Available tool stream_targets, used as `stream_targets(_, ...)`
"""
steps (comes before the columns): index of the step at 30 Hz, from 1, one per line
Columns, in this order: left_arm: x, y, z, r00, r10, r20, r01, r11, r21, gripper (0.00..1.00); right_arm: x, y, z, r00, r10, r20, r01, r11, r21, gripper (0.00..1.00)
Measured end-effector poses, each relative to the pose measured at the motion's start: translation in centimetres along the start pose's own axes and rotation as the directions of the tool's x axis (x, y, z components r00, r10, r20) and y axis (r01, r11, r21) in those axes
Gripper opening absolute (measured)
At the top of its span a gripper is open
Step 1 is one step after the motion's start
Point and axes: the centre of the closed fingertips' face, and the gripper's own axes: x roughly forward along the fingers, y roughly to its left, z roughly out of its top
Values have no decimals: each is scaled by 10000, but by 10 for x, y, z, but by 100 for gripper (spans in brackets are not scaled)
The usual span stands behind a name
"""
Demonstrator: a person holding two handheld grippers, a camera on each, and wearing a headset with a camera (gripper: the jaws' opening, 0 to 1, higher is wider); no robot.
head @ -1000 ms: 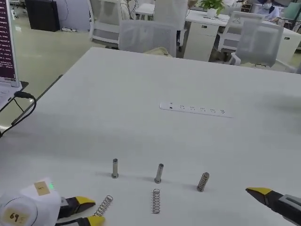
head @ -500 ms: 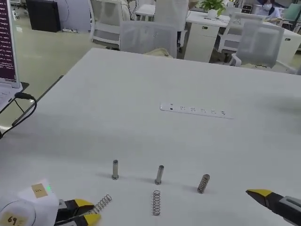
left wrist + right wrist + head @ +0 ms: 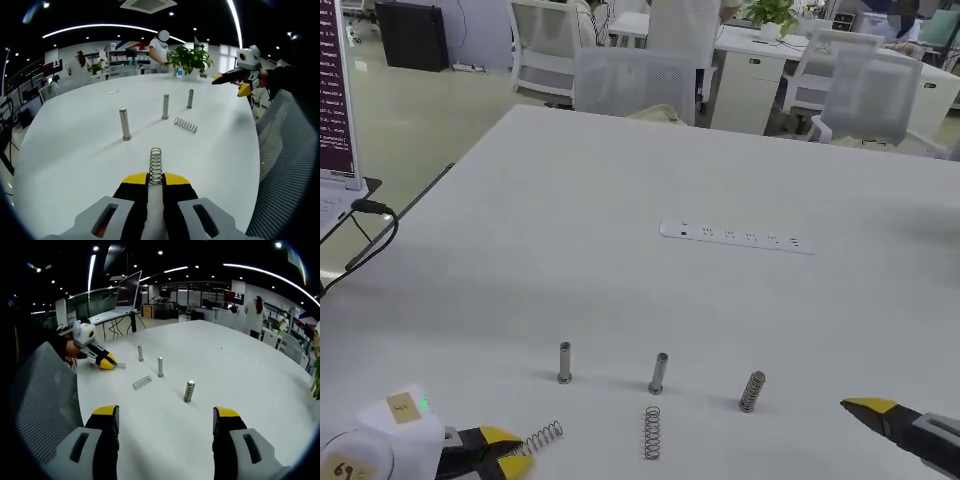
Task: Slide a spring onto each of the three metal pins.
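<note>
Three metal pins stand in a row on the white table (image 3: 620,200): a bare left pin (image 3: 565,361) (image 3: 124,124), a bare middle pin (image 3: 659,371) (image 3: 165,106), and a right pin (image 3: 752,390) (image 3: 189,390) wearing a spring. A loose spring (image 3: 651,432) (image 3: 185,125) lies in front of the middle pin. My left gripper (image 3: 515,455) (image 3: 155,177) is shut on the near end of another spring (image 3: 544,437) (image 3: 155,164), low at the table's near left, short of the left pin. My right gripper (image 3: 868,407) (image 3: 166,415) hovers open and holds nothing, near right of the sprung pin.
A white power strip (image 3: 735,235) lies across the middle of the table. A laptop (image 3: 332,100) with a cable stands past the left edge. Office chairs (image 3: 635,80) line the far edge.
The left gripper's jaws have come together on the spring's end, and the spring now lies flatter, pointing right. The right gripper has stayed put.
</note>
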Motion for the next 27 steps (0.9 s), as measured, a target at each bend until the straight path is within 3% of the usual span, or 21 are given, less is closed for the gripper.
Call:
stream_targets(9, -4, -13, 16, 9987, -492, 148, 489, 9985, 236, 3, 0, 2, 3, 10000, 42, 67, -41, 10000, -44, 74)
stream_targets(21, -19, -36, 55, 9902, -1195, 729, 1132, 9899, 854, 3, -1, 7, 7, 9998, 115, 153, -113, 9999, -107, 73)
stream_targets(27, -23, -48, 68, 9832, -1582, 910, 1469, 9820, 1190, 3, -3, 17, 15, 9991, 358, 235, -351, 9989, -298, 72)
